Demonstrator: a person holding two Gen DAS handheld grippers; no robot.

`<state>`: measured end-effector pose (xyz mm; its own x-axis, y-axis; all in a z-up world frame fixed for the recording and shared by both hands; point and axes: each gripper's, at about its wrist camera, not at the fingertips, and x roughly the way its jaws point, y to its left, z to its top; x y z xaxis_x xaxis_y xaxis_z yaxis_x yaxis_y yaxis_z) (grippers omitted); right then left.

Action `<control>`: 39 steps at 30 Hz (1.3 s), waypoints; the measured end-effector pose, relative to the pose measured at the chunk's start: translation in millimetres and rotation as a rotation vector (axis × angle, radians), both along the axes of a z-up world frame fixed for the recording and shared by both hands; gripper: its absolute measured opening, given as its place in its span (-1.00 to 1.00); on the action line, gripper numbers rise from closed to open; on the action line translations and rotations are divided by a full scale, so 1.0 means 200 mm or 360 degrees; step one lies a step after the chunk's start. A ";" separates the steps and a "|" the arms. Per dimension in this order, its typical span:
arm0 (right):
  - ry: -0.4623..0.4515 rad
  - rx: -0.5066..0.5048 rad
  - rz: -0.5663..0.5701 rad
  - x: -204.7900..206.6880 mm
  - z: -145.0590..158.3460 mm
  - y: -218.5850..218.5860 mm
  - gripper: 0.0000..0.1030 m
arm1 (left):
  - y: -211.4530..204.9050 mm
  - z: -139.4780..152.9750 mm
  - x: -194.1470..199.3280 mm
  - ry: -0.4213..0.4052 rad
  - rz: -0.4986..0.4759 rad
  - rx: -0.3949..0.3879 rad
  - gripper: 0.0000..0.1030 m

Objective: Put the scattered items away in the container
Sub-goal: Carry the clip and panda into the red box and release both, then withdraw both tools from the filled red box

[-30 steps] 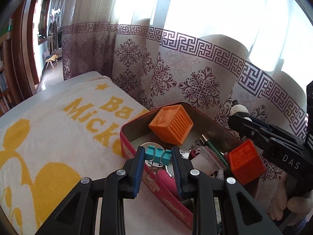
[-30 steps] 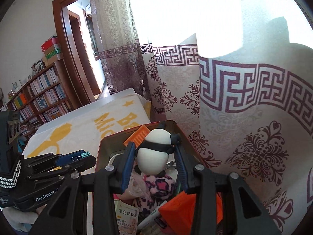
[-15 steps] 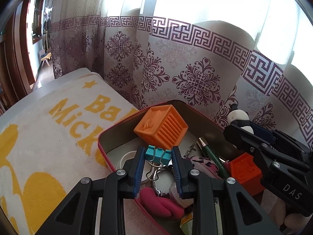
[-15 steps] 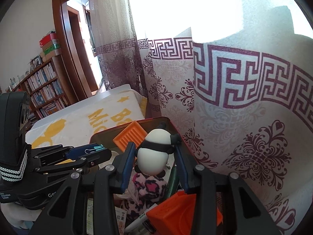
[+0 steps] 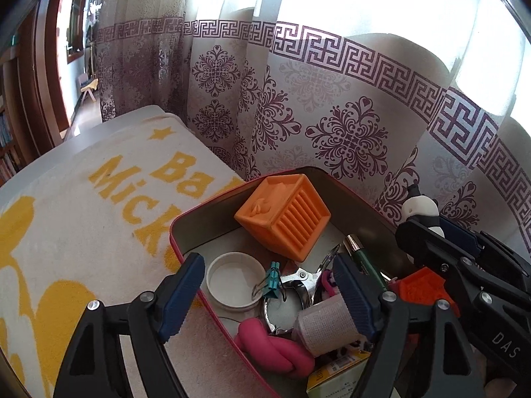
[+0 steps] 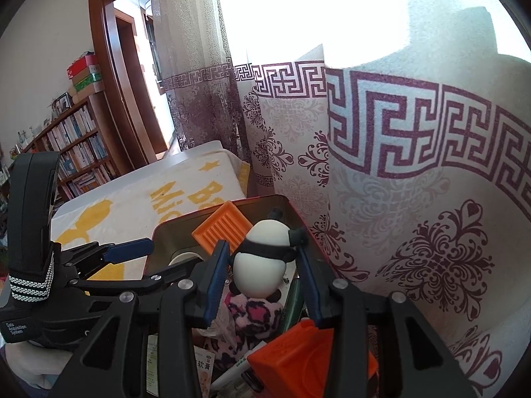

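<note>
Teal binder clip (image 5: 272,280): wire handles folded, lay inside red-rimmed tin (image 5: 186,222) beside white lid (image 5: 232,280) | left gripper (image 5: 265,295): jaws had just spread wide, clip loose between them | right gripper (image 6: 262,272): fingers clamped panda figure (image 6: 260,258) over tin | tin sat on yellow-printed towel (image 5: 99,205).

Counted in the tin (image 5: 186,229): two orange cubes (image 5: 283,215), lower right one redder; one teal binder clip (image 5: 272,280); one white lid (image 5: 232,282); one panda figure (image 6: 262,258); one green pen (image 5: 361,258).
</note>
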<state>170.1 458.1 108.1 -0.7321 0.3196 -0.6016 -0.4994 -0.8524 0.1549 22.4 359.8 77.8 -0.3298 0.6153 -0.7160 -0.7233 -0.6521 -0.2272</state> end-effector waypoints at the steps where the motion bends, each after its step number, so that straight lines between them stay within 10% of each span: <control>1: 0.0002 0.0005 -0.0006 0.00 0.00 0.00 -0.11 | -0.02 0.00 -0.01 -0.0025 0.0002 0.0020 0.60; 24: -0.0038 0.0028 0.0001 0.08 0.01 -0.10 -0.08 | -0.27 -0.01 0.06 0.0035 0.0187 0.0003 0.61; 29: -0.0013 0.0020 -0.0019 0.15 0.01 -0.10 0.45 | -0.32 0.00 0.10 0.0035 0.0213 0.0005 0.95; 39: -0.0051 -0.0058 0.0081 0.37 -0.05 -0.11 0.68 | -0.42 0.03 0.24 0.0124 0.0310 0.0032 0.99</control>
